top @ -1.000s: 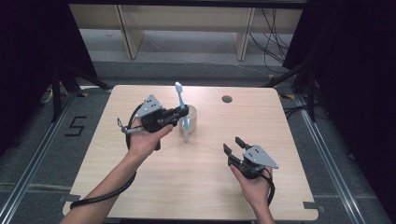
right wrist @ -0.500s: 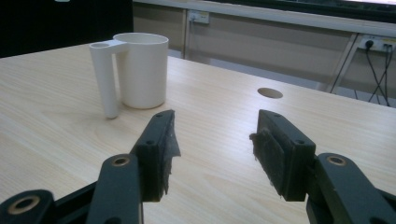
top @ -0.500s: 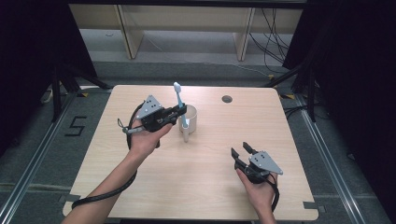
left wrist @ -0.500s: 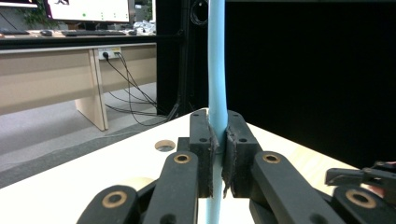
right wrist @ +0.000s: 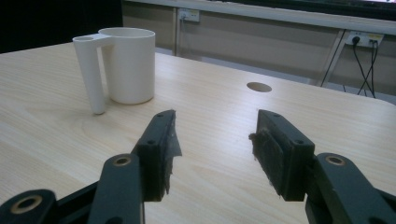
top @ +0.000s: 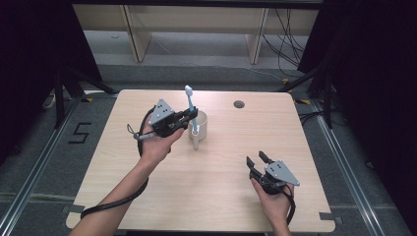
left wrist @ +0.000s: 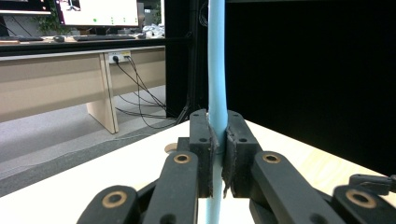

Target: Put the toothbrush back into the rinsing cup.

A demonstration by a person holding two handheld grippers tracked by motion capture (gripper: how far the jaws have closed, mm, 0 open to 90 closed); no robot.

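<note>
A white mug (top: 198,129) (right wrist: 127,65) with a long straight handle stands near the middle of the wooden table (top: 216,196). My left gripper (top: 192,116) (left wrist: 218,154) is shut on a light blue toothbrush (top: 191,107) (left wrist: 217,70), held upright with its head up, right over the mug. The toothbrush's lower end is hidden by the jaws and mug rim. My right gripper (top: 258,158) (right wrist: 215,140) rests open low over the table at the front right, empty, facing the mug.
A round cable hole (top: 239,104) (right wrist: 259,87) sits in the table's far right part. Bare tabletop (right wrist: 56,140) stretches between the mug and the right gripper. Beyond the table lie a grey floor, wooden bench legs and cables.
My right gripper has drawn back toward the front right of the table, away from the mug. The left gripper keeps the toothbrush over the mug, barely shifted.
</note>
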